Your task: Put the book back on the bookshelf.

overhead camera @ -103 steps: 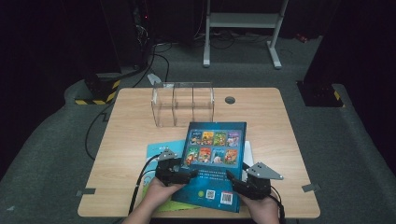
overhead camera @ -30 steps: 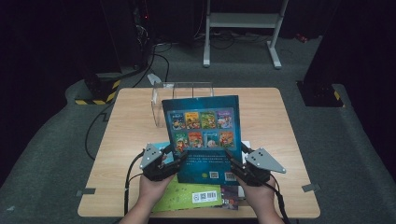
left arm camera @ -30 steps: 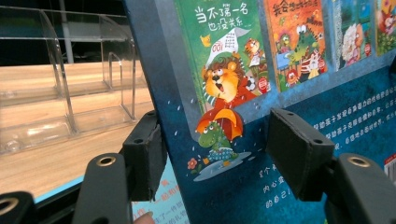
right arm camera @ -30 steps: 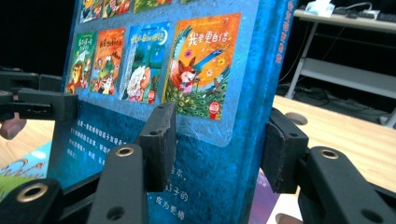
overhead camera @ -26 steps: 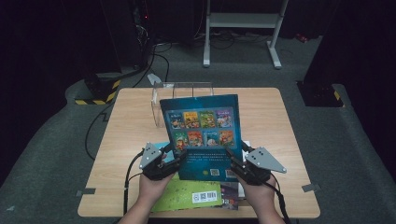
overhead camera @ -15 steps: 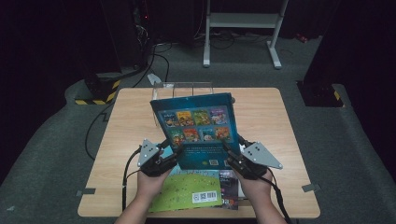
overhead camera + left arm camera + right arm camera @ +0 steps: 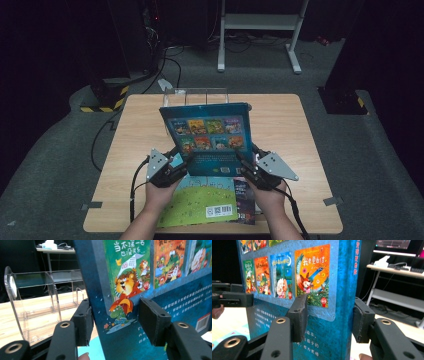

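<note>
1. A person is holding a large blue picture book (image 7: 210, 137) upright above the near half of a wooden table (image 7: 300, 150), back cover facing the camera.
2. The left gripper (image 7: 175, 162) is pinching the book's lower left edge; in the left gripper view its jaws have just been closing, one pad on each face of the cover (image 7: 120, 302).
3. The right gripper (image 7: 250, 167) is clamping the lower right edge, its jaws sitting on either side of the spine (image 7: 344, 302).
4. A green book (image 7: 200, 205) is lying flat on the table just below the raised one, with a dark book (image 7: 245, 200) beside it.
5. A clear plastic rack (image 7: 195, 95) is standing behind the raised book.
</note>
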The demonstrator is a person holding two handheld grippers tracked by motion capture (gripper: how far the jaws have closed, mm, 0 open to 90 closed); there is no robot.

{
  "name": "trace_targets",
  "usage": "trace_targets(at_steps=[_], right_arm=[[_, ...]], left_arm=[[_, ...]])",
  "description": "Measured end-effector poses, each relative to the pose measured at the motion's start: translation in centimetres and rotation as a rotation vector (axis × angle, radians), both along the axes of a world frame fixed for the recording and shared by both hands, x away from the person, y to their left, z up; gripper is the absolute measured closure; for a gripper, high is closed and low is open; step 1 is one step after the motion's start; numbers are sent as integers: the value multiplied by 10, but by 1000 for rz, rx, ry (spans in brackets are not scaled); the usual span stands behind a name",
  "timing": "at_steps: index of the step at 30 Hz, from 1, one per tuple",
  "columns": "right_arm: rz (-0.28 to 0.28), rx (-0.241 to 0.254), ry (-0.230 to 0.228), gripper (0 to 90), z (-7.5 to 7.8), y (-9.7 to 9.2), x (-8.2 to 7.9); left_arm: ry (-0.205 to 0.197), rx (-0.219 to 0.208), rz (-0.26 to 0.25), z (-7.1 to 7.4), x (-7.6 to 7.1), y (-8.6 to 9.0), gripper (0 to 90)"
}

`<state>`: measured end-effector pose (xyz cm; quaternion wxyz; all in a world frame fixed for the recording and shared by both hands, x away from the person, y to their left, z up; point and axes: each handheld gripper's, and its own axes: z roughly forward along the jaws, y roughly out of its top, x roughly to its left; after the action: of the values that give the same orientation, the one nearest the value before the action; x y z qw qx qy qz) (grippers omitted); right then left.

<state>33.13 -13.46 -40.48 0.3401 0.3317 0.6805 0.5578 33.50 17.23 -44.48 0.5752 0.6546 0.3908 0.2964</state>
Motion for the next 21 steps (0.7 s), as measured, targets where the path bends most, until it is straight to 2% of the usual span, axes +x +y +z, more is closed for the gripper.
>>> trace_targets(at_steps=[2,4,8,14,18,21], right_arm=[[2,7,11,528,-4,-2,-4],[8,7,-6,525,-6,-3,-10],[19,-3,6,496,-4,-2,-18],[61,10,36,455,2,-4,-16],[79,29,29,422,8,-4,-12],[130,32,49,420,14,-2,-9]], left_arm=[[-4,2,-5,0,-4,0,477],[-7,6,-12,1,-10,1,475],[-4,7,-20,1,-17,3,466],[-2,-5,-38,1,-18,5,445],[-2,-7,-30,2,-18,4,436],[-5,-11,-37,3,-18,4,428]])
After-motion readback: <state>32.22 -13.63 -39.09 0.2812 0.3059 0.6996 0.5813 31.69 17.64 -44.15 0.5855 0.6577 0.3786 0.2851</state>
